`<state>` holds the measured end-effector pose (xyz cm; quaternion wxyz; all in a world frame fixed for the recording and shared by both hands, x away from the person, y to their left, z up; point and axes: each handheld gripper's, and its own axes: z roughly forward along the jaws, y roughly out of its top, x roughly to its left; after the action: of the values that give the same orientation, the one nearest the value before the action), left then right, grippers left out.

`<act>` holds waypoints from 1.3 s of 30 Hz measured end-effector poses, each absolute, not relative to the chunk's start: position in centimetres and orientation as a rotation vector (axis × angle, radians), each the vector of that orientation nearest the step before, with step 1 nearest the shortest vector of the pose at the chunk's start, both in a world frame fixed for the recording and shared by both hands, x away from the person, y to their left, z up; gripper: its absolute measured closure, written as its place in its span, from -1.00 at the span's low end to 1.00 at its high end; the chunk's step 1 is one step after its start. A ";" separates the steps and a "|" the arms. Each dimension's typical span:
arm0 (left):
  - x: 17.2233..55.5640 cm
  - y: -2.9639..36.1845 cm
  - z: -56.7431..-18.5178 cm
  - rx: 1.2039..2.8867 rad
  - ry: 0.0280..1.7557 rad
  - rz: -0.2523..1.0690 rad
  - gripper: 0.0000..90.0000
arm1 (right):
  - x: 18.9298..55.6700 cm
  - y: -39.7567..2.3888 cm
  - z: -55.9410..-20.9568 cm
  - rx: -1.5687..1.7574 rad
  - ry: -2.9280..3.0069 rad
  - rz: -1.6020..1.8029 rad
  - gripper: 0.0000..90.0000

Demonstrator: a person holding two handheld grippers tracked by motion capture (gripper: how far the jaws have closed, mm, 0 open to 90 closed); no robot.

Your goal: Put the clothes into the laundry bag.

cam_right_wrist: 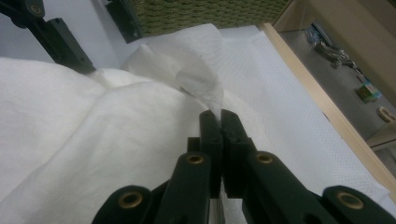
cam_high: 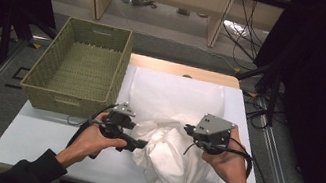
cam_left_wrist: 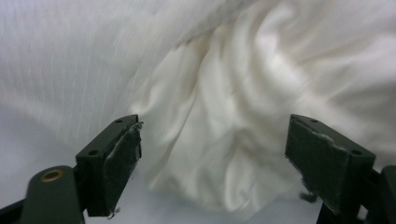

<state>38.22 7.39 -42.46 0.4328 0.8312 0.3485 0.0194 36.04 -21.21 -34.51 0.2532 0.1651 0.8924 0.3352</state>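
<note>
The right gripper (cam_right_wrist: 219, 122) is squeezed tight on a thin edge of the white cloth (cam_high: 174, 159). In the right gripper view the two black jaws press together, and a little flap of cloth sticks up from between them. It looks like this grip is there to keep that edge from slipping while the other hand works.

The left gripper (cam_left_wrist: 212, 158) is let go. Its jaws stand wide apart and nothing is pinched between them. No cloth touches its pads (cam_left_wrist: 122, 156); the cloth lies just past them, soft and bunched. It seems to be getting ready to take a new bite of the cloth.

The cloth is the thing to look at. It sits in a crumpled heap between the two grippers, with the left gripper at its left side and the right gripper at its right side. One end of the cloth hangs down off the near edge of the table (cam_high: 40, 143). Behind the cloth lies a flat white sheet (cam_high: 176, 91), smooth and spread out. To the left of the cloth and farther back sits a green woven basket (cam_high: 40, 82). It is near enough that the cloth may be meant to go in there.
</note>
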 end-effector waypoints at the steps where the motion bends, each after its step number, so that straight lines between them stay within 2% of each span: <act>1: 38.6 7.3 -43.9 2.073 0.898 0.009 -0.59 | 36.1 -21.1 -34.5 0.458 2.426 0.910 1.00; 4: 39.7 5.7 -46.1 2.073 0.955 -0.063 -0.65 | 36.1 -21.0 -34.6 0.447 2.429 0.908 1.00; 5: 39.9 5.0 -46.7 2.067 0.962 -0.091 -0.61 | 36.1 -21.0 -34.6 0.446 2.432 0.908 1.00; 7: 39.8 3.7 -46.8 2.073 0.878 -0.124 -0.26 | 36.1 -20.9 -34.7 0.455 2.430 0.907 1.00; 8: 39.6 3.2 -46.7 2.082 0.835 -0.095 0.00 | 36.2 -20.9 -34.8 0.439 2.432 0.903 1.00; 10: 39.0 2.2 -45.8 2.093 0.746 -0.037 0.32 | 36.2 -20.9 -34.9 0.446 2.435 0.897 1.00; 12: 38.4 1.2 -44.5 2.083 0.649 0.012 0.49 | 36.4 -21.0 -35.0 0.436 2.428 0.901 1.00; 15: 38.6 0.0 -42.6 2.070 0.571 0.042 0.57 | 36.3 -21.1 -35.0 0.423 2.443 0.941 1.00; 20: 41.3 -1.8 -42.6 2.070 0.621 0.090 0.60 | 35.7 -21.0 -33.8 0.401 2.419 0.947 1.00; 22: 42.8 -1.7 -43.4 2.029 0.765 0.111 0.55 | 35.5 -21.0 -33.5 0.394 2.416 0.962 1.00; 26: 44.2 -0.7 -43.7 1.989 0.840 0.084 0.41 | 35.3 -21.2 -33.2 0.397 2.412 0.966 1.00; 28: 43.4 -0.4 -43.2 2.015 0.837 0.093 0.28 | 35.5 -21.3 -33.4 0.400 2.409 0.954 1.00; 33: 40.7 1.7 -41.3 2.062 0.830 0.027 -0.24 | 35.8 -21.7 -33.5 0.428 2.399 0.949 1.00; 36: 38.8 3.1 -40.0 2.085 0.769 0.041 -0.46 | 35.9 -21.6 -33.6 0.431 2.399 0.945 1.00; 39: 37.2 3.2 -40.0 2.079 0.758 -0.043 -0.64 | 35.9 -21.5 -33.7 0.439 2.402 0.942 1.00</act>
<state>37.19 3.18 -40.01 0.4476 0.8400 0.3062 -0.0173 35.94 -21.49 -33.71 0.2594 0.1621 0.8864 0.3476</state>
